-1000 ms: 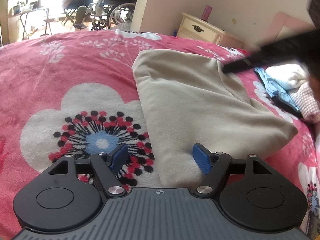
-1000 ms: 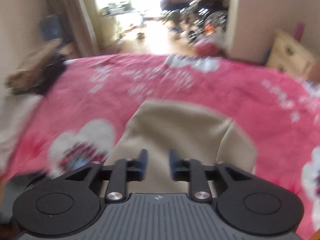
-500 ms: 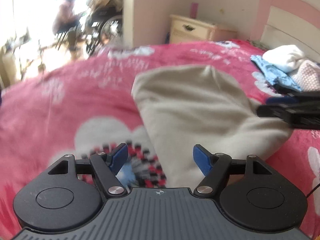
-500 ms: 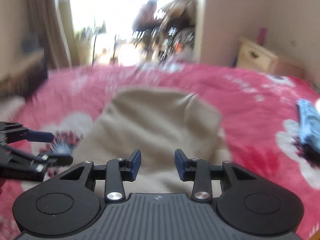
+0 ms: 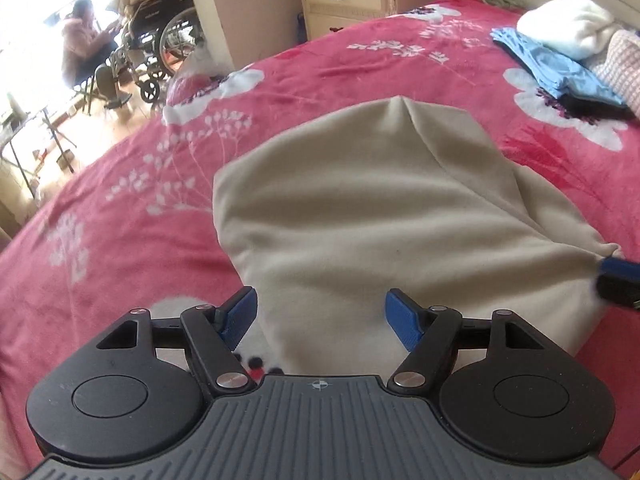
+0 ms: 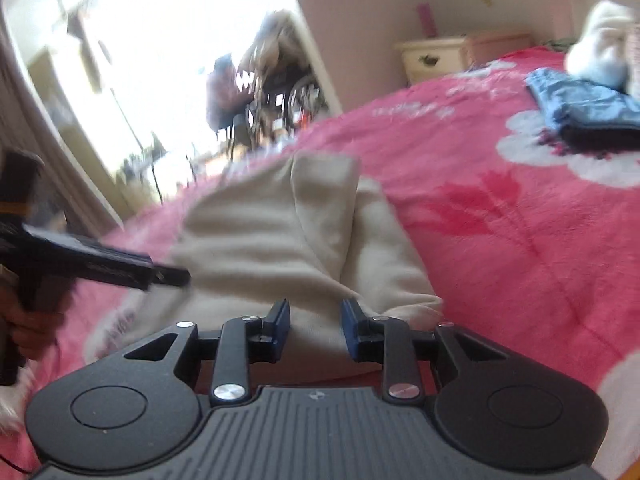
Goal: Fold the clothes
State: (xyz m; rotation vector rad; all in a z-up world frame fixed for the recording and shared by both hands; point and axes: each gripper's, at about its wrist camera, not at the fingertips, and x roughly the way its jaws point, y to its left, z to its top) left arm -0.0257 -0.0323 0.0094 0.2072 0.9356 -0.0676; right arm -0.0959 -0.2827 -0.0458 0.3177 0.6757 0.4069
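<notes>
Lying on the pink floral blanket (image 5: 120,240), the beige garment (image 5: 380,208) is partly folded, with a flap doubled over along its right side and a small peak at the far edge. Left gripper (image 5: 322,314) sits low over the garment's near-left edge, blue pads (image 5: 240,314) wide apart, nothing between them; left pad is over blanket, right pad over cloth. Right gripper (image 6: 314,330) is at the garment's near-right corner, fingers partly apart with cloth showing in the gap; not clamped, though contact can't be judged from this angle. In the left view, the right gripper's blue tip appears at the frame's right edge, touching the garment's pulled-out corner. In the right view, the left gripper shows as a dark blurred bar at left, held by a hand (image 6: 28,324).

Right view is motion-blurred. Stack of clothes (image 5: 560,52) lies at the far right of the bed, well apart from the garment. Nightstand (image 5: 352,0) against the wall; wheelchair (image 5: 160,48) and a seated person (image 5: 84,56) beyond the bed's far-left side.
</notes>
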